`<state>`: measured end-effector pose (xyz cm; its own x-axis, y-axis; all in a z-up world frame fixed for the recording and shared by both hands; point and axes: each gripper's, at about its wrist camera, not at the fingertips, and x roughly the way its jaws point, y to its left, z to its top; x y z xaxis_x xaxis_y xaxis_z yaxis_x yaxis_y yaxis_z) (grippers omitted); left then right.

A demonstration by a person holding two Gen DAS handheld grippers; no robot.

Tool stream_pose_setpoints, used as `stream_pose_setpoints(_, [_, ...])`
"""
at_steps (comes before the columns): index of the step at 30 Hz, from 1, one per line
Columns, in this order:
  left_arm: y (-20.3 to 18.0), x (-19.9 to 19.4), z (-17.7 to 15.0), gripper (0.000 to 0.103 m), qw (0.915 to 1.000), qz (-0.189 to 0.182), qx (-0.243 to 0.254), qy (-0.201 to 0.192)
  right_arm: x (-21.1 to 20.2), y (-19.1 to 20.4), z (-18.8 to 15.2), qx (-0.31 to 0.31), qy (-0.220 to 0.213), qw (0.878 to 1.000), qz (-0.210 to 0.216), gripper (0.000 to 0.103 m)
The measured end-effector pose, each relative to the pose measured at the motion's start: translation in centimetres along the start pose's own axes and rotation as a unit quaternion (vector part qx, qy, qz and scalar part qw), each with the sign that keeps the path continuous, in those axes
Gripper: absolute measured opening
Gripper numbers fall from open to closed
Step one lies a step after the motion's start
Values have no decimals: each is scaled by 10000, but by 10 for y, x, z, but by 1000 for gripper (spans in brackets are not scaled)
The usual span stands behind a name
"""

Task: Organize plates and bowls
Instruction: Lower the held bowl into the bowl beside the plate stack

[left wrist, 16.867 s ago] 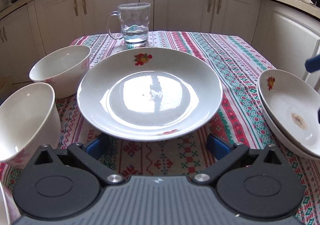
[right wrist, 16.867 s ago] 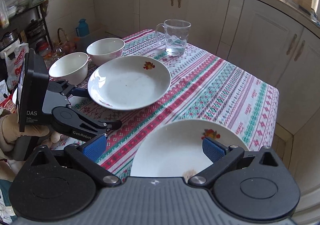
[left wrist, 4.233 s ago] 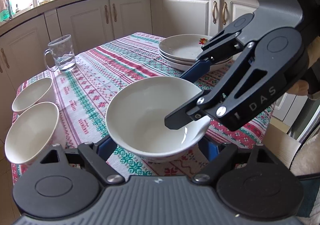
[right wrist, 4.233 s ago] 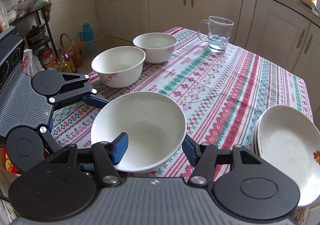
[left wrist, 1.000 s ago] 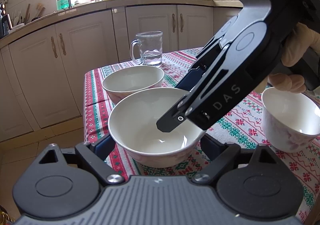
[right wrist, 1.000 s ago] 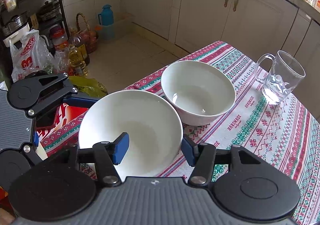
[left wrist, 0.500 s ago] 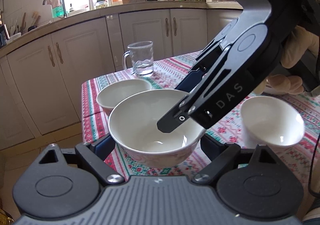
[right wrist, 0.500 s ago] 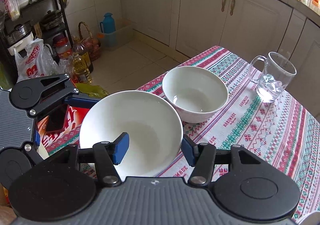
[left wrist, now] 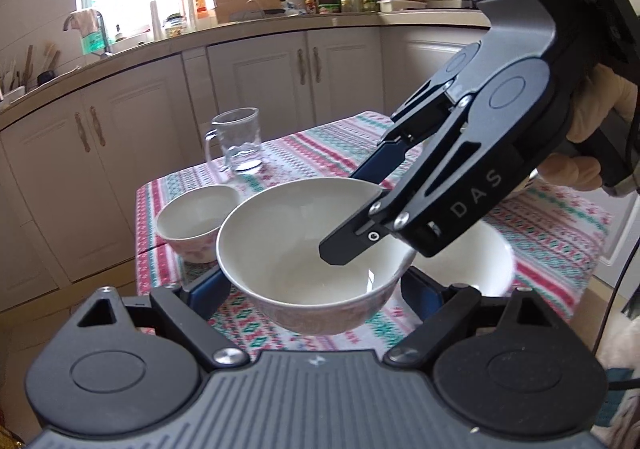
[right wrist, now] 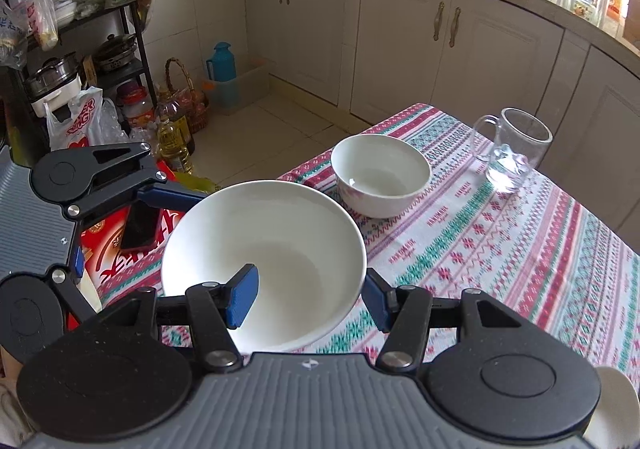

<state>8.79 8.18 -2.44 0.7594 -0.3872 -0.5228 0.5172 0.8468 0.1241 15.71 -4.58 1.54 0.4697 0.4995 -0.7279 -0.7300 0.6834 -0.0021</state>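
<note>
A white bowl [left wrist: 296,249] [right wrist: 264,249] is lifted above the table's near corner. My left gripper [left wrist: 312,285] grips it across its outer sides. My right gripper [right wrist: 308,297] pinches its rim, one finger inside and one outside; it also shows in the left wrist view [left wrist: 360,217]. A second white bowl [left wrist: 194,221] [right wrist: 380,179] sits on the patterned tablecloth [right wrist: 500,249]. A third bowl [left wrist: 480,261] rests on the cloth to the right, partly hidden behind the right gripper.
A glass mug [left wrist: 238,143] [right wrist: 510,149] with some water stands near the far edge of the table. Cabinets [left wrist: 160,153] run behind it. The table edge and the floor with bottles and bags [right wrist: 172,137] lie to the left.
Both grippers have raised the held bowl higher off the table and carried it further over the table's corner. The other two bowls and the mug stayed put.
</note>
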Motion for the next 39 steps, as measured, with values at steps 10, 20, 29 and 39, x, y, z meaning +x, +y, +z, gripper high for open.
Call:
stream_pose_setpoints(10, [-34, 5, 10, 91, 9990, -396, 179, -57, -37, -7, -34, 247, -32, 9993, -269, 62])
stream_pose_setpoints(20, [-54, 26, 13, 91, 9971, -729, 214, 81, -53, -22, -60, 516, 15, 9973, -520, 62])
stream_pose_setpoints(29, [-62, 39, 11, 91, 9960, -819, 241, 268, -48, -32, -73, 665, 124, 9963, -527, 62])
stream_pose_setpoints(39, [-63, 43, 10, 91, 9951, -878, 254, 371, -41, -35, -77, 707, 210, 9961, -474, 62])
